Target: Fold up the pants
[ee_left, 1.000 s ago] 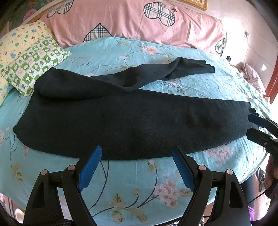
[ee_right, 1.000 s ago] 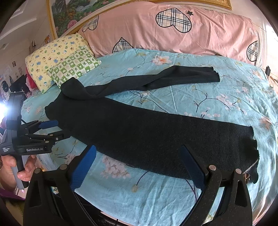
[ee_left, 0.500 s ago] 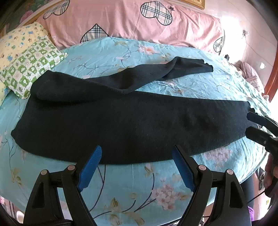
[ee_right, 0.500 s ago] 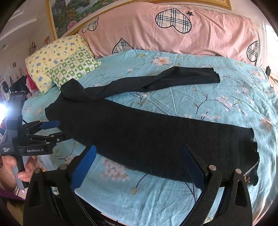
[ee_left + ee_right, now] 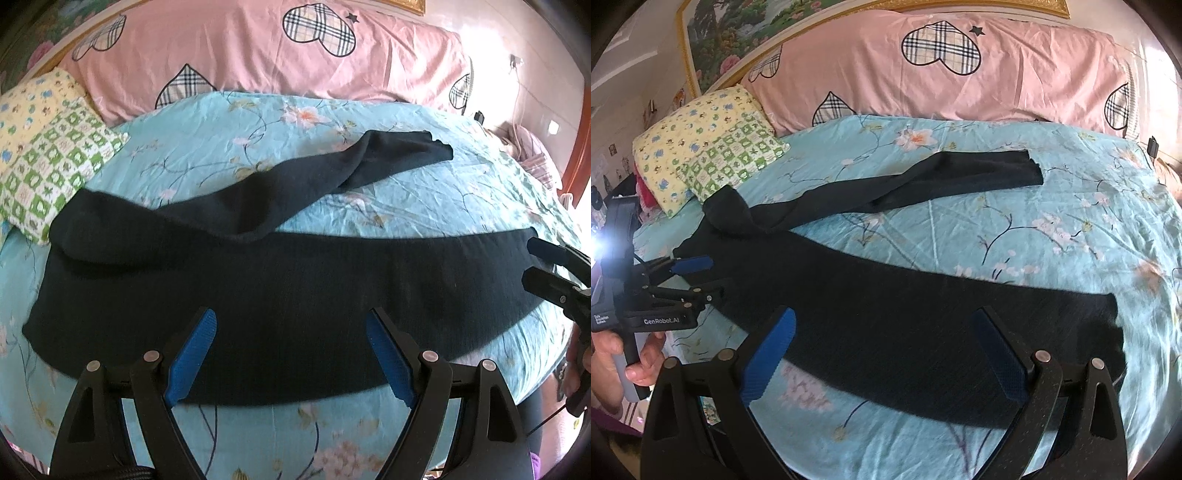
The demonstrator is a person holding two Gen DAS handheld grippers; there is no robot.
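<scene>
Left wrist view shows us the black knit pants (image 5: 295, 295) spread across the middle of the frame on the blue floral bed (image 5: 424, 206), legs splayed, no fold made yet. Our left claw (image 5: 291, 354) gapes apart over the near edge; our right claw (image 5: 882, 354) gapes likewise above the near leg, both empty.

Pants (image 5: 295, 295), pillows (image 5: 48, 166) on bed (image 5: 424, 206)

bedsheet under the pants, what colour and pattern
Light blue bedsheet with pink blossoms on dark branches, clearest in the right wrist view.
</scene>
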